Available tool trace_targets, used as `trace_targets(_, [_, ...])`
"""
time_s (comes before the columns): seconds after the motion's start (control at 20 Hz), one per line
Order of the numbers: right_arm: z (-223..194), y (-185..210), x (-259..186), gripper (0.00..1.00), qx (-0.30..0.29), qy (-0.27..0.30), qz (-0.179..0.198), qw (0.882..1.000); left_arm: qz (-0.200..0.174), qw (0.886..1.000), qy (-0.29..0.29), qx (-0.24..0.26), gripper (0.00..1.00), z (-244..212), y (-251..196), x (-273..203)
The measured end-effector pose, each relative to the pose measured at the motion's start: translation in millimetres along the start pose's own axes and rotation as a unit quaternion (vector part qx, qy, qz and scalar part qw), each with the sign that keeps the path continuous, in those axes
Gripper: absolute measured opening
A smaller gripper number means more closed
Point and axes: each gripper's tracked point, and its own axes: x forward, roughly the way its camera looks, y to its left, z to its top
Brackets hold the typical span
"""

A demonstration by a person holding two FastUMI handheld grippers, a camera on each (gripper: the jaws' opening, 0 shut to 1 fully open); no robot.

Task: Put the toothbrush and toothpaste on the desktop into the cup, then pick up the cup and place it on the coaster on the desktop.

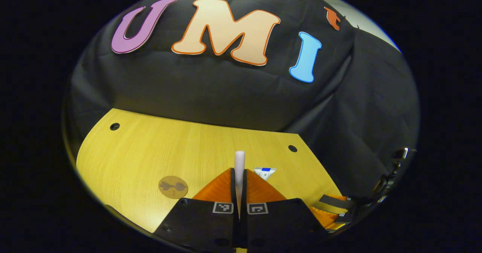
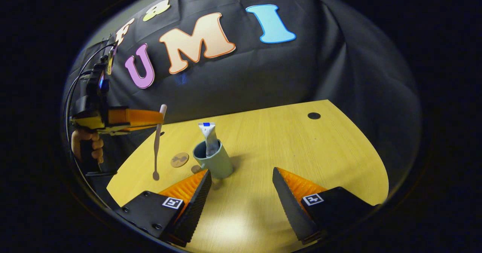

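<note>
The toothbrush (image 2: 157,140) hangs straight down in my left gripper (image 2: 160,118), pinched tight near its top, up above the desk (image 2: 301,151). It looks thin, light and stiff, so I think it could swing. My right gripper (image 2: 241,192) is wide open, holding nothing. The toothpaste (image 2: 209,138) stands in the cup (image 2: 214,162).

The white plastic toothbrush (image 1: 239,162) is mostly hidden between the left gripper (image 1: 239,177) fingers, and the grey-green cup hides the white toothpaste tube's (image 2: 209,138) lower end.

Both views above desk (image 2: 301,147), facing wall
</note>
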Motion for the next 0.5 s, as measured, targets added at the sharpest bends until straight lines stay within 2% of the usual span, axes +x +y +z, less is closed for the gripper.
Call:
trace_targets(0.25, [-7,-22,-21,0.99,0.02,0.0,-0.025,0.999,-0.013,0.998,-0.062,-0.008,0.0,31,-15,34])
trace_targets(0.5, [-11,-34,-34,0.99,0.021,0.006,-0.041,0.999,0.009,0.995,-0.095,-0.037,0.0,31,-7,66])
